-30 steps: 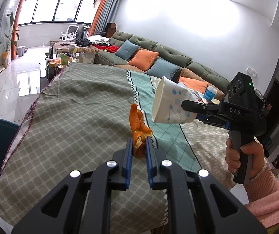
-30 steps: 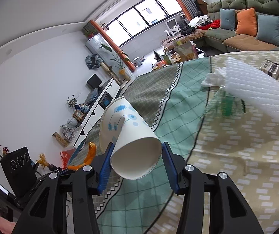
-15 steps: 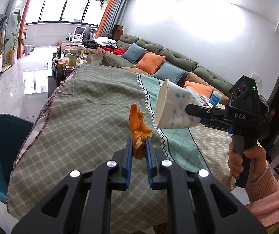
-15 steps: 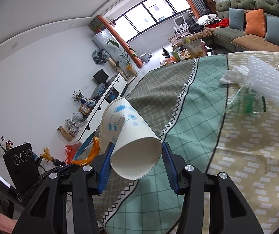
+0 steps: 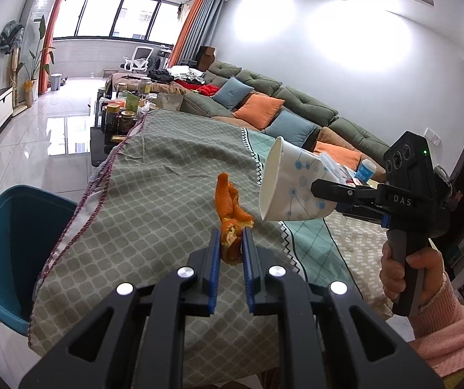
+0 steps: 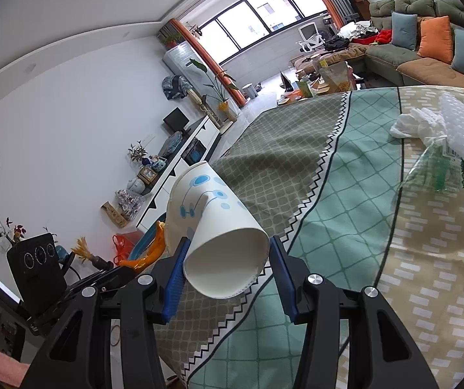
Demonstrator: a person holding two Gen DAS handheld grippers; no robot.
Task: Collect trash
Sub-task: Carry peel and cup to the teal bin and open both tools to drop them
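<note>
Holding an orange peel (image 5: 232,223) pinched in our left gripper (image 5: 231,249) and a paper cup (image 6: 214,223) clamped in our right gripper (image 6: 228,274), we hover over the patterned tablecloth (image 5: 154,201); a teal bin (image 5: 5,246) stands left, crumpled plastic (image 6: 433,149) lies beyond, a sofa (image 5: 296,103) behind.

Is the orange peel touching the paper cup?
Apart. The left wrist view shows tablecloth between the peel and the cup.

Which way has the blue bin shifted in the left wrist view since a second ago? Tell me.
Yes. The blue bin shows more of itself at the frame's left edge, beside the tablecloth, so the view has swung toward it.
</note>
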